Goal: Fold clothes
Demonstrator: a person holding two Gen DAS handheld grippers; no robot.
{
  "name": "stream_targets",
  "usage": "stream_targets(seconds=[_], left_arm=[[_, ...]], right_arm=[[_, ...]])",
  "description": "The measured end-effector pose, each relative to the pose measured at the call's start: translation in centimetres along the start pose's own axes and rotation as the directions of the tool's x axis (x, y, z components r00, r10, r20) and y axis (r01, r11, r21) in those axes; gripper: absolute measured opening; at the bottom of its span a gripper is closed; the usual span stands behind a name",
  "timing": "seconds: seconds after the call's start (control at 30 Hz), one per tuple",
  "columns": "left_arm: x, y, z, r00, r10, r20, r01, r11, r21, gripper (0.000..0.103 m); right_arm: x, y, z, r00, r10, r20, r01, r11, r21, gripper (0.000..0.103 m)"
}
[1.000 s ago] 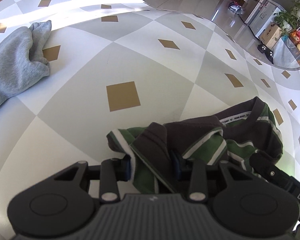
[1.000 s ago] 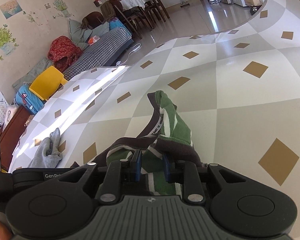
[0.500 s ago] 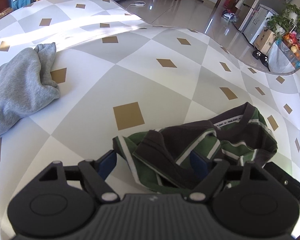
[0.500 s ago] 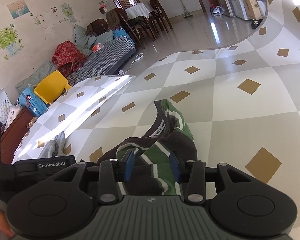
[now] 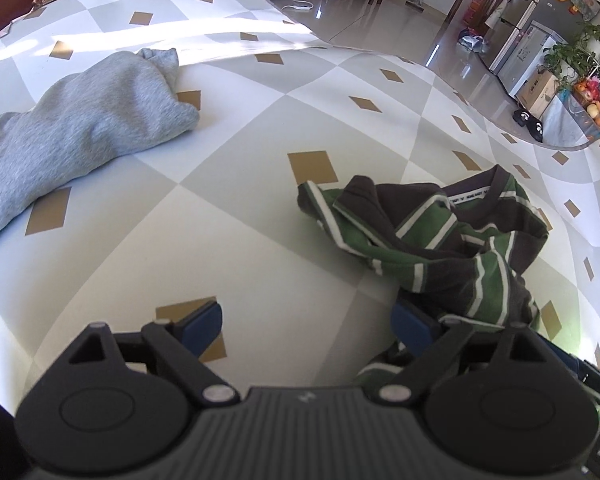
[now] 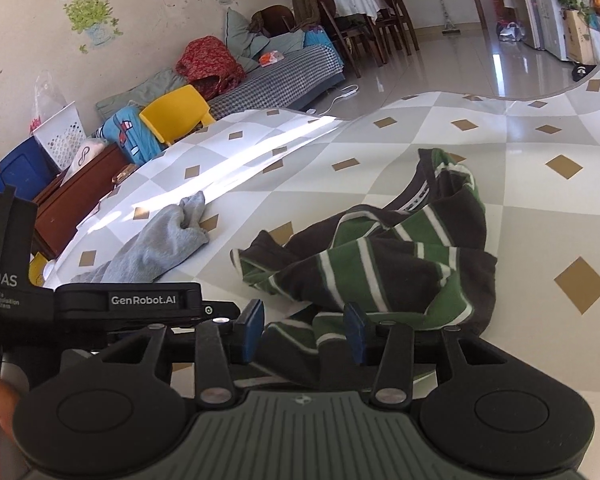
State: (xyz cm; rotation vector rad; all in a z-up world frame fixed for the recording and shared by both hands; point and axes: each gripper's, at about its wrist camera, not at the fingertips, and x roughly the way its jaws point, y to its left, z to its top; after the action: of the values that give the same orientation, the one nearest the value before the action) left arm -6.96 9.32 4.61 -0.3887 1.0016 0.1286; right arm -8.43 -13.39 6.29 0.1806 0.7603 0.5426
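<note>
A crumpled brown shirt with green and white stripes [image 5: 440, 240] lies on the checkered tablecloth [image 5: 260, 208], collar label up. My left gripper [image 5: 308, 328] hangs near the shirt's left side with its jaws opening wide. Only bare cloth lies between them, and the right pad sits by the shirt's near edge. In the right wrist view the same shirt [image 6: 400, 256] spreads ahead. My right gripper [image 6: 303, 332] has its jaws opening, and a loose fold of the shirt lies between the pads without being pinched. A grey garment [image 5: 80, 128] lies to the left.
The grey garment [image 6: 160, 240] sits at the table's left end. The left gripper's black body [image 6: 140, 300] is close beside my right one. Beyond the table's far edge are a yellow chair [image 6: 176, 112], a sofa, dining chairs and shiny floor.
Both grippers were shut on the striped shirt and have let it go. Both have drawn back, and the shirt lies in a loose heap on the table.
</note>
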Motion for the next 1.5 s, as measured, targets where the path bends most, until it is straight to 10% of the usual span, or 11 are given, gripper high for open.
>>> stream_targets(seconds=[0.47, 0.7, 1.27, 1.5], left_arm=[[0.1, 3.0, -2.0, 0.999, 0.036, -0.041, -0.039, 0.997, -0.071, 0.094], [0.3, 2.7, -2.4, 0.998, 0.035, -0.052, -0.038, 0.997, -0.063, 0.094], [0.0, 2.9, -2.3, 0.999, 0.028, -0.031, -0.031, 0.995, -0.091, 0.096], [0.3, 2.0, -2.8, 0.999, 0.022, -0.046, -0.025, 0.998, -0.058, 0.097]], right_arm=[[3.2, 2.3, -2.5, 0.999, -0.036, -0.034, 0.031, 0.992, -0.125, 0.045], [3.3, 1.8, -2.7, 0.999, -0.036, -0.022, 0.033, 0.994, -0.105, 0.009], [-3.6, -2.1, 0.8, 0.970, -0.046, 0.237, 0.007, 0.987, 0.164, 0.002], [-3.8, -1.6, 0.6, 0.977, -0.075, 0.198, 0.053, 0.992, 0.116, 0.005]])
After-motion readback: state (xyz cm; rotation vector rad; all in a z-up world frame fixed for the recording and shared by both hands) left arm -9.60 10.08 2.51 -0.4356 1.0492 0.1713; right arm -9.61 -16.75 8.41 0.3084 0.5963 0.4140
